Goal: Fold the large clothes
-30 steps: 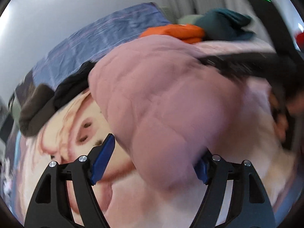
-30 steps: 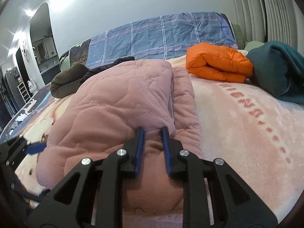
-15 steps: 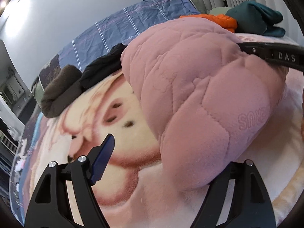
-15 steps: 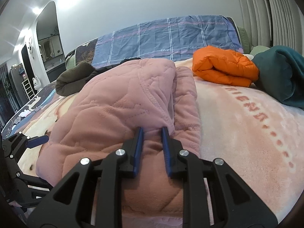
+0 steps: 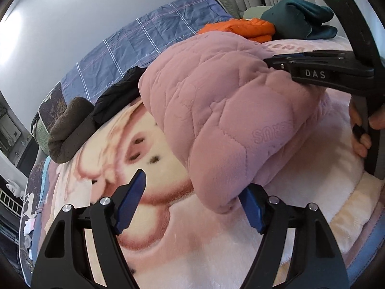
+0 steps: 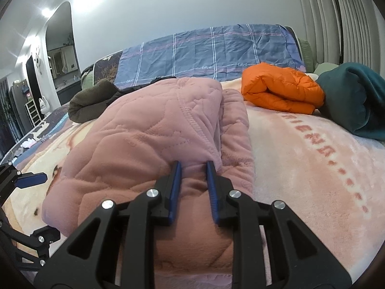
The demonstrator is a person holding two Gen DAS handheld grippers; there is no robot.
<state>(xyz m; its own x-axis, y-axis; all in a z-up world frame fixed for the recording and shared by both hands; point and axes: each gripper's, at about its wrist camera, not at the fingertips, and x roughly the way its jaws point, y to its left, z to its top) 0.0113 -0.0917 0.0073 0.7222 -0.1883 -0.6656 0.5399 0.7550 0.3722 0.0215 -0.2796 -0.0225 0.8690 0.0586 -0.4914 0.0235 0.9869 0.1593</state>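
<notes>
A pink quilted garment (image 5: 216, 110) lies folded in a thick bundle on the printed blanket (image 5: 134, 159). It also fills the middle of the right wrist view (image 6: 149, 144). My left gripper (image 5: 192, 192) is open at the bundle's near corner; its right finger touches the cloth edge, its left finger (image 5: 131, 197) is free. It also shows at the left edge of the right wrist view (image 6: 31, 179). My right gripper (image 6: 192, 178) is shut on a fold of the pink garment. Its black body (image 5: 320, 72) shows in the left wrist view.
A folded orange jacket (image 6: 281, 89) and a teal garment (image 6: 356, 98) lie at the far right of the bed. A brown garment (image 5: 69, 130) and a black one (image 5: 115, 101) lie at the far left. A blue plaid cover (image 6: 211, 50) drapes the headboard.
My left gripper has drawn back from the bundle, so the pink cloth now sits only at its right finger. My right gripper has kept its grip and barely moved.
</notes>
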